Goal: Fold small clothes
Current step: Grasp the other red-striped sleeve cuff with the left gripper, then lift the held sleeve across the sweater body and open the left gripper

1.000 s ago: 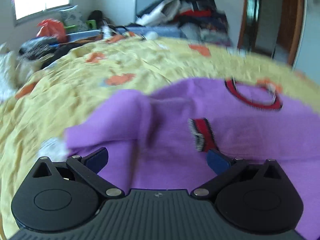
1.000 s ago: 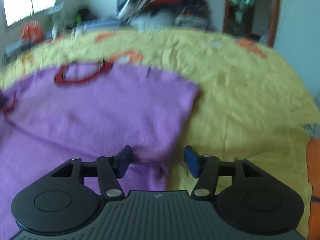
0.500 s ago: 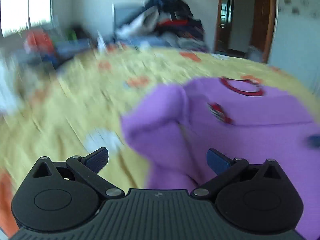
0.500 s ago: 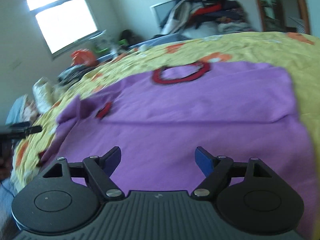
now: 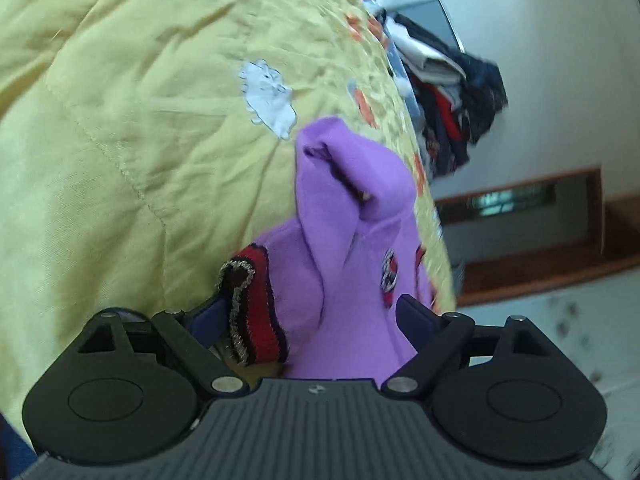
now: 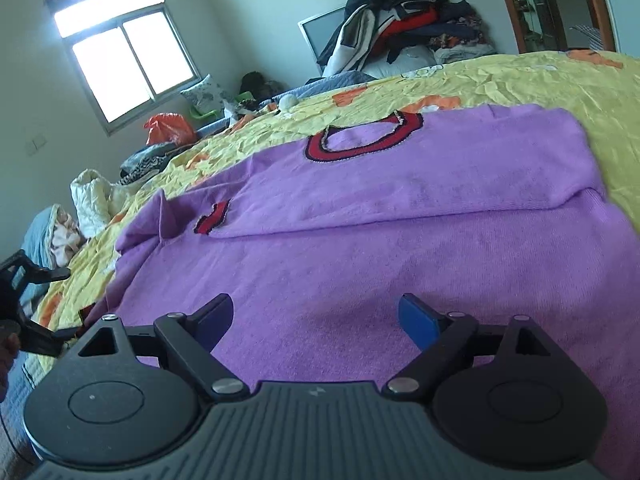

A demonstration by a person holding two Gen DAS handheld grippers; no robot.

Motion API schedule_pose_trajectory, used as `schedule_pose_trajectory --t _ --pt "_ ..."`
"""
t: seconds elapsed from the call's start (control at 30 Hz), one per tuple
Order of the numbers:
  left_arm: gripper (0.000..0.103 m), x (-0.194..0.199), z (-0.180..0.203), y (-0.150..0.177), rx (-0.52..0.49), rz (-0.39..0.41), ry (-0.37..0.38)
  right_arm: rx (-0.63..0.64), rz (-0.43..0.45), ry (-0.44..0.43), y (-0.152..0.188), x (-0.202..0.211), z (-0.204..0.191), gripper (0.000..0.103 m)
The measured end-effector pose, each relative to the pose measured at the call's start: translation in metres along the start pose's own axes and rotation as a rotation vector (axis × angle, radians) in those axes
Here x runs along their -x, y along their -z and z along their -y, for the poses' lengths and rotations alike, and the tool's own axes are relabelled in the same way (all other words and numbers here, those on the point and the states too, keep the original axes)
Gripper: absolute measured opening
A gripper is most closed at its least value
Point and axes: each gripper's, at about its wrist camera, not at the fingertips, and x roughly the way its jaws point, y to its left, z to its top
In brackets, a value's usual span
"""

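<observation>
Where the yellow quilted bedspread with orange patches (image 6: 520,80) covers the bed, one purple knitted sweater with a red-and-black ribbed collar (image 6: 360,216) lies spread on it, collar toward the far side, upper part folded over the lower along a crease running across; red-and-black striped cuff (image 6: 212,218) resting on the folded part near its left edge.

Right gripper (image 6: 316,320): black body, blue pads; jaws set wide apart, having just been opening; nothing between the pads; poised over the near part of the sweater, purple knit showing between the fingers.

Left gripper (image 5: 308,320): seen in a strongly rolled view; jaws wide but having just been closing; a bunched purple sleeve with a second red-and-black striped cuff (image 5: 252,312) lies between them; the cuff is against the left pad, though whether the pads press it I cannot tell; sleeve rising in a loose fold ahead.

Background items: pile of dark and red clothes (image 6: 404,20) against the far wall; bright window (image 6: 124,52); orange plastic bag (image 6: 168,128) beneath it; wooden door frame (image 6: 552,4) at right.
</observation>
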Motion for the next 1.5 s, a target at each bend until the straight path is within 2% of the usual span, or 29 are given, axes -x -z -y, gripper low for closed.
schedule_pose_trajectory --t 0.07,0.1,0.17,0.2,0.23,0.27,0.3,0.4,0.5,0.57,0.63,0.7,0.83,0.87,0.93,0.97,1.0,1.03,1.1,1.2,1.27,1.37,1.4,1.43,1.47,1.5 --pt "0.083 0.001 -0.004 -0.005 0.057 0.015 0.014 -0.009 0.004 -0.003 0.000 0.001 0.001 0.090" --pt "0.071 -0.001 -0.008 -0.008 0.095 0.013 0.013 -0.012 0.007 -0.004 0.000 0.001 0.002 0.090" --pt "0.038 -0.005 -0.013 -0.014 0.132 -0.015 -0.015 -0.013 0.007 -0.006 0.001 0.001 0.002 0.091" --pt "0.003 -0.009 -0.016 -0.016 0.141 -0.032 -0.063 -0.013 0.005 -0.007 0.001 0.001 0.001 0.091" --pt "0.006 -0.011 -0.022 -0.017 0.166 -0.046 -0.076 -0.013 0.007 -0.009 0.001 0.001 0.001 0.091" --pt "0.006 -0.011 -0.026 -0.019 0.191 -0.043 -0.058 -0.013 0.008 -0.010 0.001 0.002 0.001 0.091" --pt "0.006 -0.008 -0.024 -0.021 0.176 -0.024 -0.067 -0.014 0.007 -0.011 0.001 0.002 0.002 0.091" --pt "0.005 0.014 -0.001 -0.028 0.007 0.106 -0.153 -0.020 0.006 -0.010 0.001 0.002 0.003 0.091" --pt "0.005 0.039 0.019 -0.055 -0.114 0.249 -0.196 -0.015 0.003 -0.004 0.002 0.002 0.001 0.091" --pt "0.005 0.056 0.029 -0.080 -0.186 0.336 -0.274 -0.009 0.003 0.000 0.002 0.002 -0.001 0.091" --pt "0.005 0.076 0.033 -0.109 -0.229 0.414 -0.282 -0.009 0.000 -0.001 0.002 0.002 -0.001 0.091" --pt "0.005 0.091 0.041 -0.130 -0.306 0.486 -0.342 -0.008 -0.001 -0.003 0.002 0.002 0.000 0.092" --pt "0.005 0.109 0.061 -0.154 -0.483 0.653 -0.394 0.009 -0.006 0.000 0.002 0.002 -0.003 0.093" --pt "0.005 0.113 0.061 -0.158 -0.490 0.683 -0.402 0.013 -0.008 0.004 0.002 0.001 -0.004 0.093" --pt "0.005 0.108 0.049 -0.173 -0.454 0.679 -0.424 0.023 -0.018 0.009 0.002 -0.001 -0.006 0.095" --pt "0.005 0.104 0.038 -0.184 -0.414 0.620 -0.465 0.030 -0.024 0.008 0.001 -0.002 -0.007 0.097" --pt "0.014 0.100 0.025 -0.192 -0.358 0.564 -0.494 0.035 -0.027 0.010 0.001 -0.002 -0.008 0.098" --pt "0.031 0.100 0.010 -0.197 -0.304 0.545 -0.527 0.040 -0.029 0.013 0.002 -0.002 -0.009 0.098" --pt "0.039 0.109 -0.016 -0.200 -0.237 0.589 -0.559 0.043 -0.030 0.014 0.001 -0.002 -0.010 0.098" --pt "0.039 0.140 -0.041 -0.194 -0.146 0.710 -0.537 0.043 -0.031 0.011 0.001 -0.002 -0.009 0.098" --pt "0.039 0.154 -0.049 -0.193 -0.088 0.697 -0.477 0.038 -0.029 0.008 0.001 -0.003 -0.009 0.098" --pt "0.042 0.151 -0.045 -0.200 -0.057 0.559 -0.337 0.038 -0.029 0.009 0.001 -0.003 -0.009 0.099" --pt "0.052 0.143 -0.041 -0.201 -0.037 0.512 -0.283 0.038 -0.029 0.010 0.001 -0.003 -0.009 0.099" --pt "0.058 0.134 -0.038 -0.203 -0.002 0.461 -0.234 0.040 -0.030 0.010 0.001 -0.003 -0.009 0.099" --pt "0.059 0.125 -0.033 -0.205 0.036 0.426 -0.202 0.042 -0.031 0.011 0.002 -0.003 -0.009 0.100" --pt "0.062 0.113 -0.030 -0.205 0.067 0.410 -0.203 0.043 -0.031 0.012 0.002 -0.003 -0.009 0.100"
